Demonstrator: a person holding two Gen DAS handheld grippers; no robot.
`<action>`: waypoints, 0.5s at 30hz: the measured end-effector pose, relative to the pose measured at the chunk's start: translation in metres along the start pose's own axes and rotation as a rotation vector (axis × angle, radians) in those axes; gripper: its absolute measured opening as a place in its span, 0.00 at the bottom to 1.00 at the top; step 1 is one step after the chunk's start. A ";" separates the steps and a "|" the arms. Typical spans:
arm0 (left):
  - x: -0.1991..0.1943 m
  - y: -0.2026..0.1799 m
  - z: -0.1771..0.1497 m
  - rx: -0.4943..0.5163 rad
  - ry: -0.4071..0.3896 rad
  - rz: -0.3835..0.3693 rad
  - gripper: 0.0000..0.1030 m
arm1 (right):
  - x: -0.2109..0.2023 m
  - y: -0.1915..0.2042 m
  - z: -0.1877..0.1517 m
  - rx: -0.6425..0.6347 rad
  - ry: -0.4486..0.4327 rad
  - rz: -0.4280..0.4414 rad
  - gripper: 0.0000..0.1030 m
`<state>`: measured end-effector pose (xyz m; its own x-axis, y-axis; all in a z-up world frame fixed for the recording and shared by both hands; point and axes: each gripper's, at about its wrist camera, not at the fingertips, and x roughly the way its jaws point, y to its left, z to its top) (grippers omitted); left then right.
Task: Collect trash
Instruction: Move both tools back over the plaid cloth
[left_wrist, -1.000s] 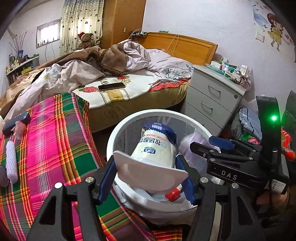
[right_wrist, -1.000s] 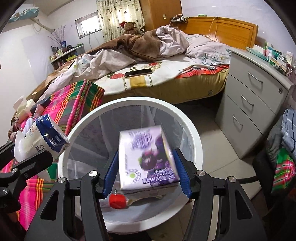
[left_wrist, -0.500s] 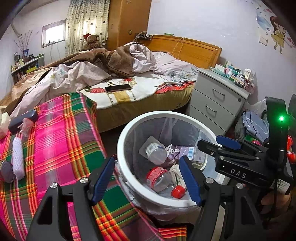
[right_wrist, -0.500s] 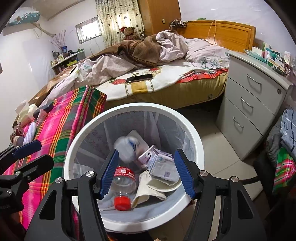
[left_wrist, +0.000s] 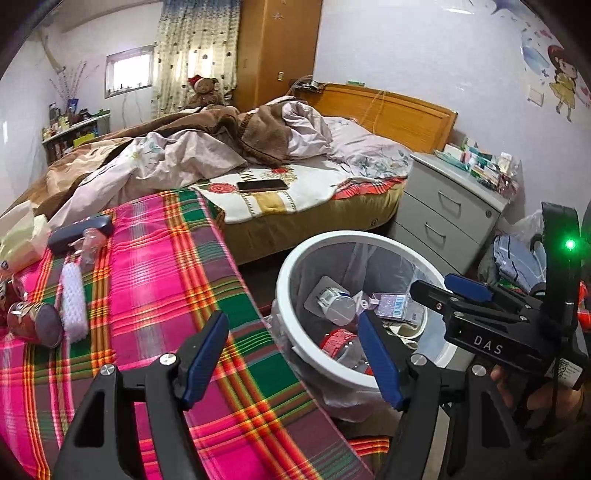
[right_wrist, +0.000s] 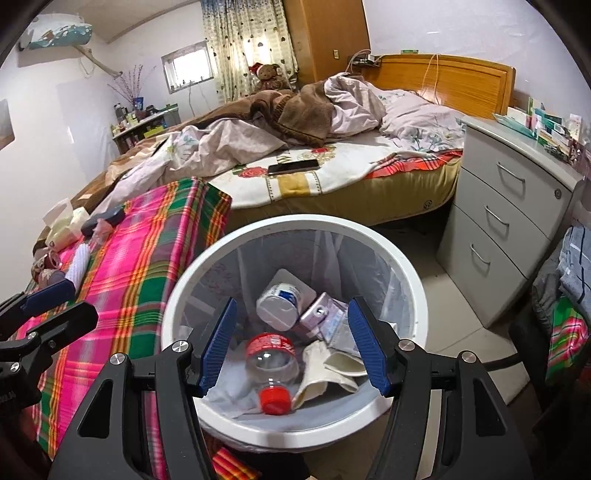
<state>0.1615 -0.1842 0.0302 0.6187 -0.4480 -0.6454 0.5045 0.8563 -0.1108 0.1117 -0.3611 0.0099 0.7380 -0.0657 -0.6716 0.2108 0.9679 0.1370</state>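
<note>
A white round bin (right_wrist: 317, 221) with a clear liner stands on the floor beside the plaid-covered table (left_wrist: 159, 280). In it lie a white milk bottle with a blue label (right_wrist: 280, 302), a purple carton (right_wrist: 325, 321), a clear bottle with a red cap (right_wrist: 271, 365) and cream paper (right_wrist: 325, 373). My right gripper (right_wrist: 291, 314) hangs open over the bin with nothing between its fingers. My left gripper (left_wrist: 291, 332) is open and empty too, above the table's edge and the bin's left rim (left_wrist: 284, 280). A dented can (left_wrist: 35, 323) lies on the table at far left.
On the table also lie a white brush (left_wrist: 74, 299), a dark case (left_wrist: 79, 229) and a tissue pack (left_wrist: 20, 236). Behind is an unmade bed with a phone (left_wrist: 262, 184). A grey drawer unit (left_wrist: 447, 218) stands right of the bin, with clothes (left_wrist: 517, 258) piled beside it.
The left gripper let go of the milk bottle and the right one let go of the purple carton. Both now lie in the bin. The left gripper has swung left toward the table.
</note>
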 end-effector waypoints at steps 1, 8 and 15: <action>-0.002 0.003 -0.001 -0.001 -0.003 0.009 0.72 | 0.000 0.002 0.000 -0.001 -0.003 0.004 0.62; -0.018 0.026 -0.009 -0.034 -0.023 0.046 0.73 | -0.002 0.024 -0.003 -0.026 -0.007 0.035 0.62; -0.035 0.059 -0.019 -0.089 -0.041 0.096 0.73 | -0.004 0.051 -0.002 -0.054 -0.030 0.076 0.62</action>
<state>0.1579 -0.1131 0.0319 0.6864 -0.3714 -0.6252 0.3874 0.9144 -0.1178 0.1181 -0.3114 0.0186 0.7694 0.0019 -0.6388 0.1194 0.9819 0.1468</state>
